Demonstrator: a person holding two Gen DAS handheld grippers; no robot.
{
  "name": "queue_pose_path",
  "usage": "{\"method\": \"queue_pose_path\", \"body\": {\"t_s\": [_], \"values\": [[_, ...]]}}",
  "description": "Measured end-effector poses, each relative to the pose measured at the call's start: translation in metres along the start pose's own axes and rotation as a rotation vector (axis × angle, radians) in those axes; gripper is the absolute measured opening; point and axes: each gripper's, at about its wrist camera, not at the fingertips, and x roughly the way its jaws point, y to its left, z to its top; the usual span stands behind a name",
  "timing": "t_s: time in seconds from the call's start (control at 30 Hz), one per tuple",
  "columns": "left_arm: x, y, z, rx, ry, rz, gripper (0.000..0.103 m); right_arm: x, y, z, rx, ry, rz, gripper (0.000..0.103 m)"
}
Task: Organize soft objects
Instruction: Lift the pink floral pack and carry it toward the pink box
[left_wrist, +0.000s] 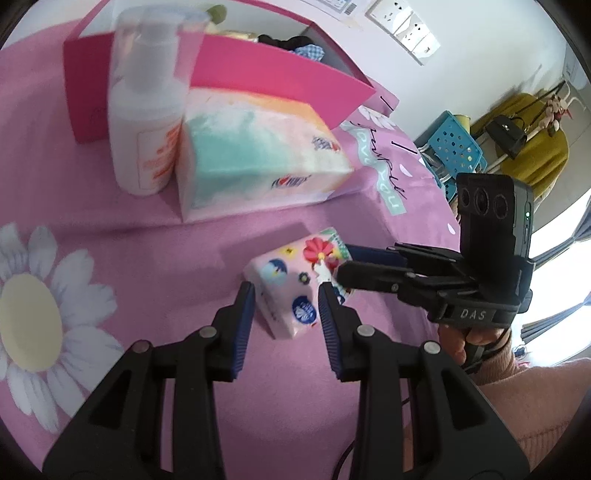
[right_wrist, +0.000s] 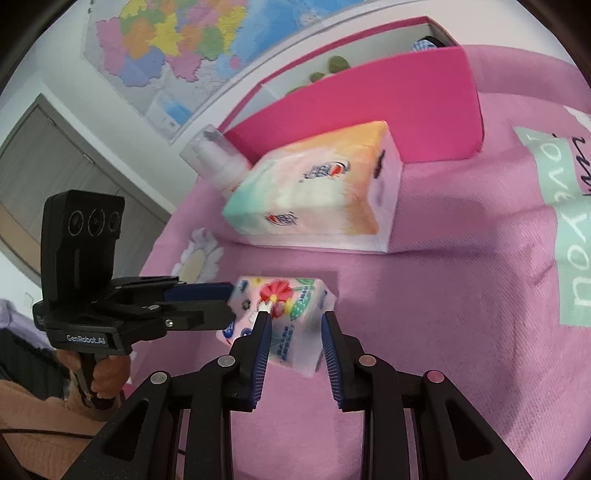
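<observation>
large tissue pack (left_wrist: 255, 155) and bottle (left_wrist: 144, 110) block pink box (left_wrist: 280, 70); open cloth (left_wrist: 147, 251) nearer

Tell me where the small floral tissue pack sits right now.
The small floral tissue pack lies on the pink cloth, between both grippers' open fingers, in front of the large tissue pack.

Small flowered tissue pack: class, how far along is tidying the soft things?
Done: some soft items already sit in the pink box. In hand: left gripper and right gripper flank the small tissue pack, open. Left: the large tissue pack remains outside.
</observation>
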Motion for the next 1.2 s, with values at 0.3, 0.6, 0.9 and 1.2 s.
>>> {"method": "queue_pose_path", "body": {"t_s": [0.3, 0.6, 0.9, 1.2], "values": [[0.001, -0.011, -0.005, 0.032, 0.001, 0.004, 0.037, 0.003, 0.003, -0.002, -0.019, 0.010, 0.021, 0.031], [-0.006, -0.022, -0.002, 0.057, -0.020, 0.007, 0.037, -0.003, 0.006, -0.001, -0.029, -0.001, 0.010, 0.031], [-0.011, -0.028, 0.000, 0.071, -0.043, 0.012, 0.037, -0.011, 0.012, 0.001, -0.042, -0.022, 0.007, 0.031], [-0.026, -0.035, 0.004, 0.096, -0.087, 0.005, 0.037, -0.024, 0.020, 0.008, -0.071, -0.055, 0.010, 0.031]]}}
